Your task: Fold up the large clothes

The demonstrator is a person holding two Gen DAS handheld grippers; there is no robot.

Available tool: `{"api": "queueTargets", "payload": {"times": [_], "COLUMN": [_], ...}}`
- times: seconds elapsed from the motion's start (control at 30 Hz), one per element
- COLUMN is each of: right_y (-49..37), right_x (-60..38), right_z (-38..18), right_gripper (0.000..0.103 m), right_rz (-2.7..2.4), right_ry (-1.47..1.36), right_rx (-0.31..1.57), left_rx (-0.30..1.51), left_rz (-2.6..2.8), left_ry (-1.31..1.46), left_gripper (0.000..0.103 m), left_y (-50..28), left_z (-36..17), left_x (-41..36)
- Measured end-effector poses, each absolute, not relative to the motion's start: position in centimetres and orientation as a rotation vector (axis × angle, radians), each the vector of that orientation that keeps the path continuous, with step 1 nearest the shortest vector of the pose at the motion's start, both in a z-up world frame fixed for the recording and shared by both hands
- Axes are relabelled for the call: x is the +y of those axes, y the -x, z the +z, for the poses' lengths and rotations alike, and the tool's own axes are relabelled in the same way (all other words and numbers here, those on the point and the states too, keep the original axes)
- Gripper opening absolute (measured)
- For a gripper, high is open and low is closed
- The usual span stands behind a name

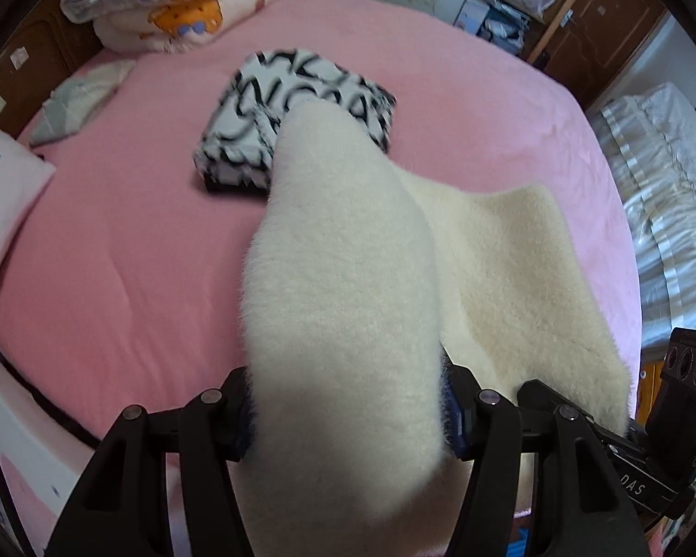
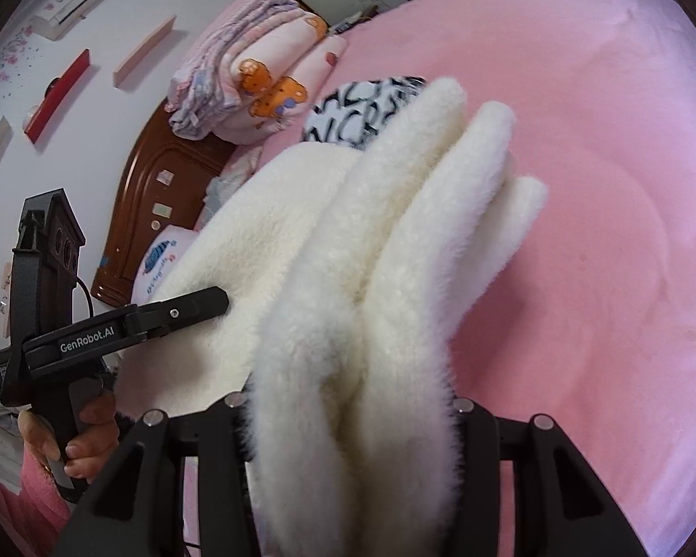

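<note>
A thick cream fleece garment (image 1: 348, 278) is held above the pink bed (image 1: 116, 255). My left gripper (image 1: 348, 411) is shut on a bunched fold of it; the fleece hides the fingertips. My right gripper (image 2: 352, 422) is shut on several stacked folds of the same fleece (image 2: 394, 255), its fingertips hidden too. The left gripper's body (image 2: 130, 320) shows in the right wrist view at the left, and the right gripper's body (image 1: 673, 417) shows at the left view's right edge. A folded black-and-white patterned garment (image 1: 297, 116) lies on the bed beyond.
Folded pink quilts with orange bears (image 1: 176, 0) are stacked at the head of the bed. A white pillow (image 1: 4, 195) lies at the left. A wooden headboard (image 2: 162, 195) and a striped bedspread (image 1: 663, 195) border the bed.
</note>
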State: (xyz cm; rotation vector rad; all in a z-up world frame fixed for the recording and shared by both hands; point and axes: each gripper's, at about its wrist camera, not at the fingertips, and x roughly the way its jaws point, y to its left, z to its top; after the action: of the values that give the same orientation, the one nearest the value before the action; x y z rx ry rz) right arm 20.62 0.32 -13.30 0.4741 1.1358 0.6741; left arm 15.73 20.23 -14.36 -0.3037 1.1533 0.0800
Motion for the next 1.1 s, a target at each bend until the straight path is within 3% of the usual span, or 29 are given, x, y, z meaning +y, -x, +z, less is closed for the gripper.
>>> {"api": "queueTargets", "payload": {"times": [0.27, 0.43, 0.53, 0.63, 0.77, 0.9, 1.1], "right_y": [-29.6, -35.9, -40.0, -44.8, -50.5, -52.9, -53.2], "right_x": [8.7, 10.9, 12.1, 13.2, 15.4, 16.2, 13.5], "right_z": [-11.1, -10.4, -11.7, -15.7, -23.2, -28.4, -31.3], "right_gripper": [0.044, 0.044, 0.044, 0.044, 0.044, 0.047, 0.05], "right_rz": [0.732, 0.75, 0.758, 0.762, 0.649, 0.588, 0.651], "right_ry": [-0.46, -0.425, -0.415, -0.429, -0.354, -0.392, -0.557], "right_rx": [0.963, 0.813, 0.734, 0.681, 0.815, 0.926, 0.978], "left_rx": [0.917, 0.778, 0.715, 0.681, 0.836, 0.742, 0.792], "left_rz": [0.091, 0.072, 0.06, 0.014, 0.025, -0.005, -0.104], "left_ry": [0.27, 0.292, 0.305, 0.373, 0.485, 0.389, 0.42], "left_gripper": [0.059, 0.059, 0.059, 0.06, 0.06, 0.065, 0.074], "left_y": [-23.5, -30.3, -34.5, -39.9, -45.9, -45.9, -47.1], "left_z": [-10.4, -10.8, -13.3, -19.8, -30.6, -31.1, -32.2], "left_x": [29.0, 32.5, 34.9, 37.5, 40.9, 40.0, 41.5]}}
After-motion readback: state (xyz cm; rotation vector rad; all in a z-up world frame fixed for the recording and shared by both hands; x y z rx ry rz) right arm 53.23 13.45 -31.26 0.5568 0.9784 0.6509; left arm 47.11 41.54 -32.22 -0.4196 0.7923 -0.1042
